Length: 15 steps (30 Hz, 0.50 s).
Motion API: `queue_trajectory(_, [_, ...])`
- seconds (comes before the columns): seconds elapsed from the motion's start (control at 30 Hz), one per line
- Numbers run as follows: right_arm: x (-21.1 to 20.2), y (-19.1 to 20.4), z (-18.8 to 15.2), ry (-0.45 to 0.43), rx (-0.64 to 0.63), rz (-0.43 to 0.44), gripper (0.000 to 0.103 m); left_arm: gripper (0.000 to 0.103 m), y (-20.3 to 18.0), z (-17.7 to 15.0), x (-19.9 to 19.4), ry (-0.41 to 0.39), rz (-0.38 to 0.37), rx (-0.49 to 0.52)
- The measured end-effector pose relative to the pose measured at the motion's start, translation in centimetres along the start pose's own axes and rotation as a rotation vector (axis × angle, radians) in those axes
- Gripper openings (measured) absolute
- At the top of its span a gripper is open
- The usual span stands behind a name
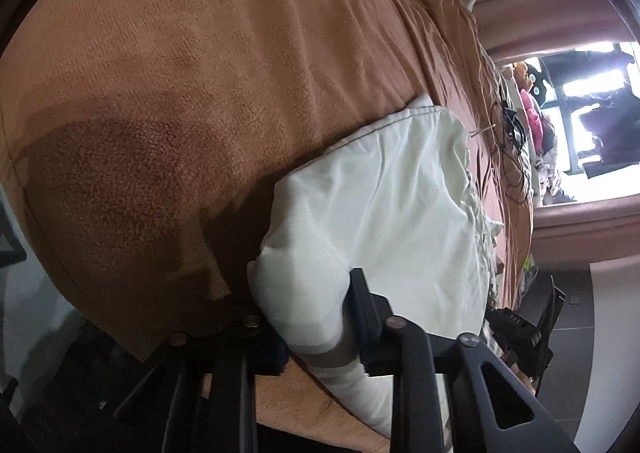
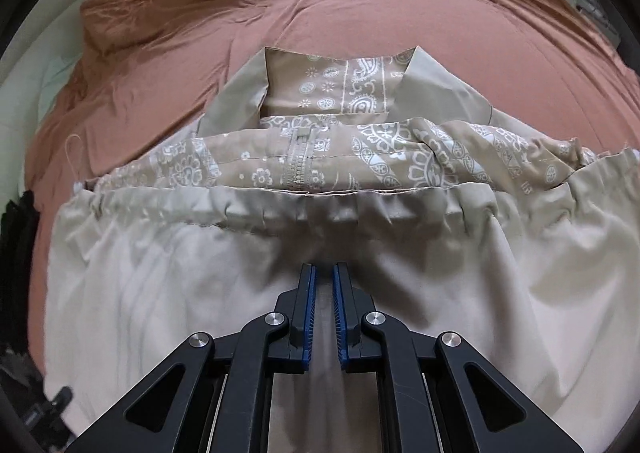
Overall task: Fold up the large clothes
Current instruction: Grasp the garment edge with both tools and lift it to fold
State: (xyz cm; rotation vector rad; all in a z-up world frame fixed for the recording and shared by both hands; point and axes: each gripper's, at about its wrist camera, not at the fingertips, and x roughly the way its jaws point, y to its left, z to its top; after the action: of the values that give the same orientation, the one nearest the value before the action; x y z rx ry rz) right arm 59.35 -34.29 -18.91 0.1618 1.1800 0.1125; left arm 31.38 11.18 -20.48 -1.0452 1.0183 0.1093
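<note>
Jacket (image 2: 280, 293) lies on the bed (image 2: 340, 33), filling centre and lower frame of the right wrist view; plain beige side up near the camera, paisley lining and zipper (image 2: 298, 169) exposed in a band across mid-frame. Looks like one fold made, hem doubled over; sleeves and final halving probably still to do, so roughly midway.

Right gripper (image 2: 324, 267), lower centre: jaws narrow, pinching a ridge of jacket cloth between the blue pads.

Left gripper (image 1: 308, 313), bottom centre of the left wrist view: jaws clamped on a bunched corner of the pale fabric, over the brown blanket (image 1: 200, 73).
</note>
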Motion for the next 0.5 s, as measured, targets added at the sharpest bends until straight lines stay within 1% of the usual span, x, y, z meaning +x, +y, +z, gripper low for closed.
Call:
queue_trajectory(0.07, [-1.0, -0.5, -0.5, 0.006, 0.022, 0.031, 0.024, 0.018, -0.3, 0.0, -0.4, 0.001, -0.011, 0.001])
queue_trajectory(0.1, [-2.0, -0.7, -1.3, -0.004, 0.021, 0.046, 0.035, 0.015, -0.6, -0.1, -0.7, -0.002, -0.021, 0.007])
queue_trajectory(0.13, [-2.9, -0.7, -2.1, -0.018, 0.009, 0.049, 0.041, 0.014, -1.0, -0.1, -1.1, -0.006, -0.035, 0.014])
queue_trajectory(0.23, [-5.5, -0.2, -4.8, -0.049, -0.024, 0.043, 0.041, 0.011, -2.4, -0.1, -2.3, -0.023, -0.074, 0.055])
queue_trajectory(0.37, [-8.2, 0.0, -8.3, -0.057, -0.025, 0.081, 0.041, 0.010, -4.5, -0.3, -3.6, -0.035, -0.123, 0.097])
queue_trajectory(0.4, [-8.8, -0.2, -9.0, -0.057, -0.026, 0.089, 0.040, 0.010, -5.0, -0.4, -3.9, -0.038, -0.134, 0.108])
queue_trajectory(0.43, [-9.4, -0.5, -9.8, -0.060, -0.026, 0.101, 0.034, 0.010, -5.7, -0.5, -4.2, -0.041, -0.145, 0.122])
queue_trajectory(0.5, [-10.1, -0.2, -11.4, -0.056, -0.020, 0.125, 0.029, 0.009, -7.2, -0.8, -4.9, -0.047, -0.169, 0.152])
